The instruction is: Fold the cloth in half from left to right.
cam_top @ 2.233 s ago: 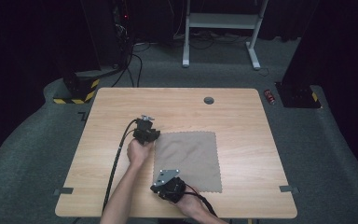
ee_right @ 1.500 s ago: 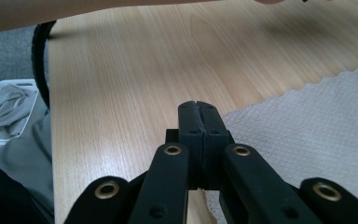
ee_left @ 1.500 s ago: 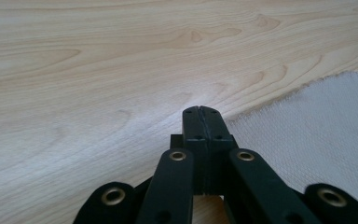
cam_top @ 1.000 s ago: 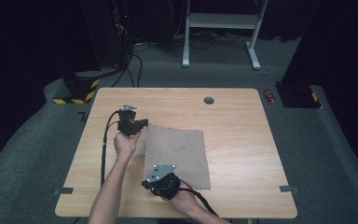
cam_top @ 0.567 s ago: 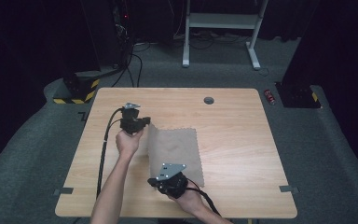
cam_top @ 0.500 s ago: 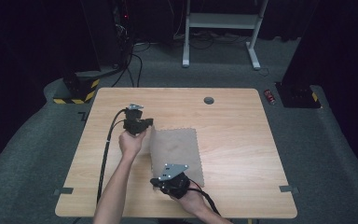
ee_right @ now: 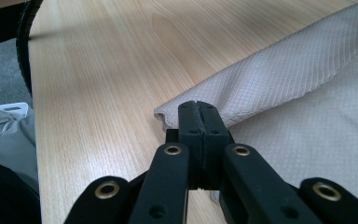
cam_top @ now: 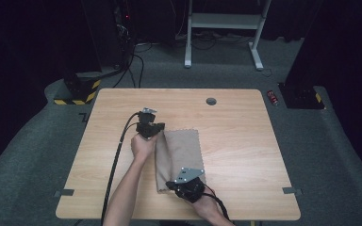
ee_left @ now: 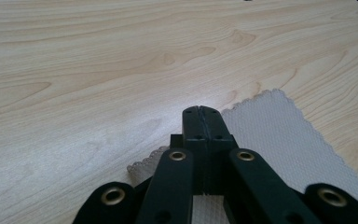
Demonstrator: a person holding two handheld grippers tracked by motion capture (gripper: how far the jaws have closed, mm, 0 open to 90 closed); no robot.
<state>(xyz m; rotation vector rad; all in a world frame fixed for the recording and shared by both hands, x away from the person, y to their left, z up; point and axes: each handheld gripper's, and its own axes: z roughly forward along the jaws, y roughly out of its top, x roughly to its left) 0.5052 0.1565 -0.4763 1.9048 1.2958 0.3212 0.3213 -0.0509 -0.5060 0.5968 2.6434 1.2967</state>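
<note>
High view: beige cloth (cam_top: 181,157) on the pale wooden table (cam_top: 245,141), folded lengthwise, left part doubled over toward the middle. Left gripper (cam_top: 150,129) at the cloth's far left corner, right gripper (cam_top: 188,186) at its near edge, both jaws pressed together on fabric. Left forearm reaching up from the bottom edge, hand (cam_top: 143,147) wrapped around the gripper body, black cable (cam_top: 115,165) trailing back along the arm. Right hand (cam_top: 207,207) low at the table's near edge, grey three-cornered plate on top of its gripper.

Left gripper view: black jaws closed tight, pinching a scalloped corner of the cloth (ee_left: 279,140); fine woven diamond texture, zigzag-cut edge, spreading flat to the right over smooth wood grain.

Right gripper view: jaws shut on the cloth's (ee_right: 307,93) folded corner; upper layer draped as a soft ridge slanting up and right over the lower flat layer, same quilted weave. Cable (ee_right: 25,42) curving at upper left.
</note>
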